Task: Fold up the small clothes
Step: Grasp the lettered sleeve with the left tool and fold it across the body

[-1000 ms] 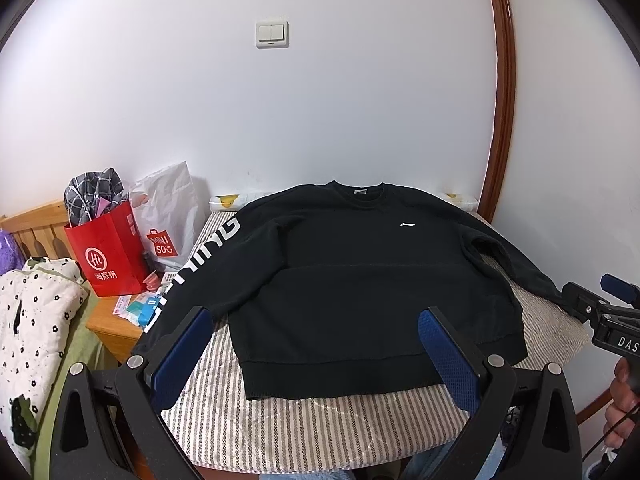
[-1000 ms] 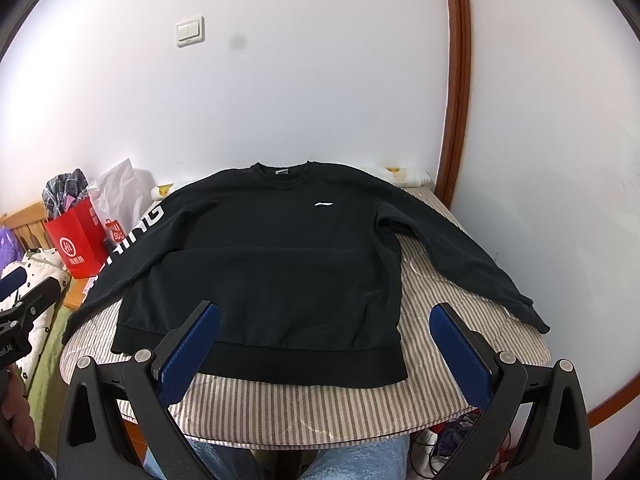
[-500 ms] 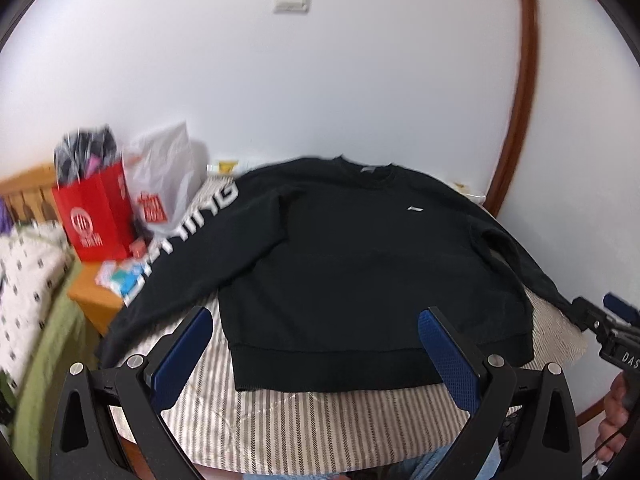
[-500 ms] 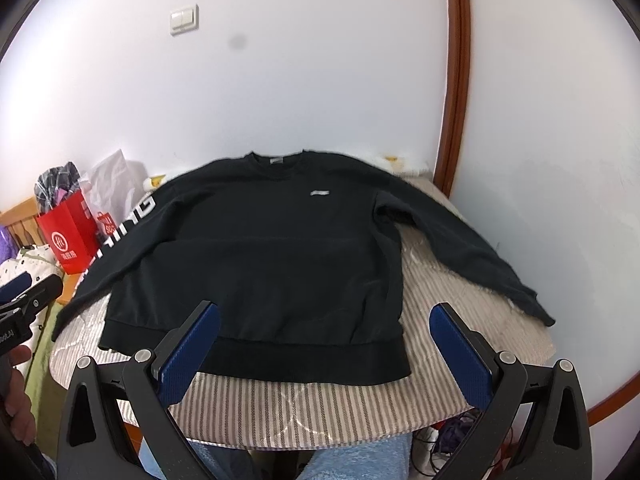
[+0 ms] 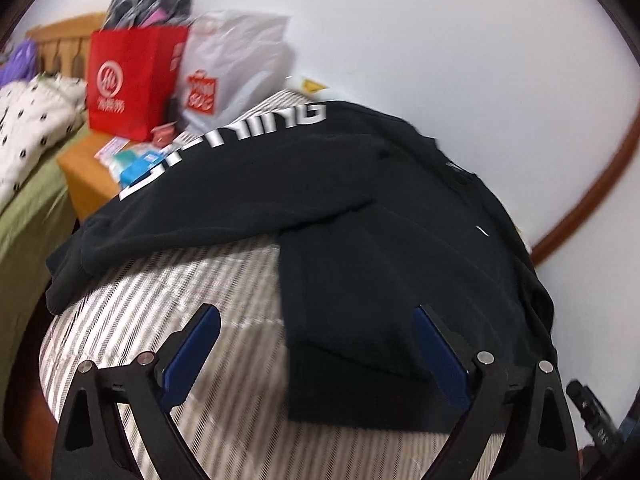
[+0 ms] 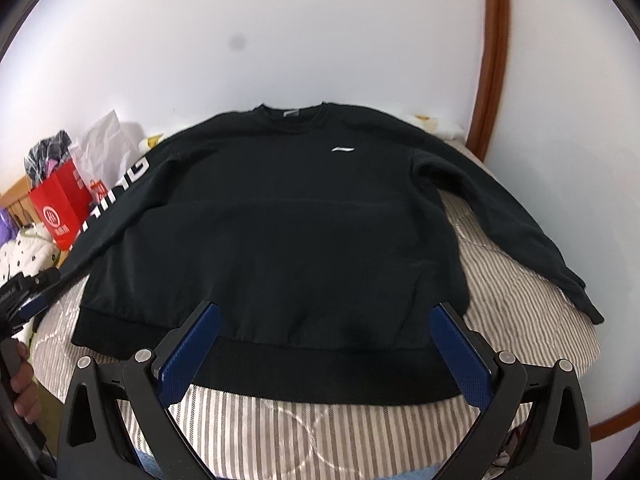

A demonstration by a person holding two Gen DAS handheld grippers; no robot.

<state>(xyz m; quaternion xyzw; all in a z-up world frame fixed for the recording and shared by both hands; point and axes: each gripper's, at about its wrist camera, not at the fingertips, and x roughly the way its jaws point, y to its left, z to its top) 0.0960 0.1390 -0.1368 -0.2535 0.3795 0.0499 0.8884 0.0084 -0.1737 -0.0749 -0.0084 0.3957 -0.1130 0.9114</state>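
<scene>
A black sweatshirt (image 6: 296, 232) lies flat, front up, on a striped padded surface (image 6: 320, 428), both sleeves spread out. Its left sleeve carries white lettering (image 5: 240, 136). In the left wrist view the sweatshirt (image 5: 380, 248) fills the middle and right. My left gripper (image 5: 316, 328) is open and empty, hovering over the lower left corner of the hem. It also shows at the left edge of the right wrist view (image 6: 24, 292). My right gripper (image 6: 326, 328) is open and empty, just above the middle of the hem.
A red paper bag (image 5: 128, 80) and a white plastic bag (image 5: 232, 64) stand on a wooden bedside stand (image 5: 86, 172) to the left, with small packets. A spotted quilt (image 5: 28, 120) lies further left. White walls with a brown trim (image 6: 496, 60) close the back and right.
My left gripper has swung left and down towards the lettered sleeve and the hem's left corner. My right gripper has moved down and closer to the hem. Both stay open.
</scene>
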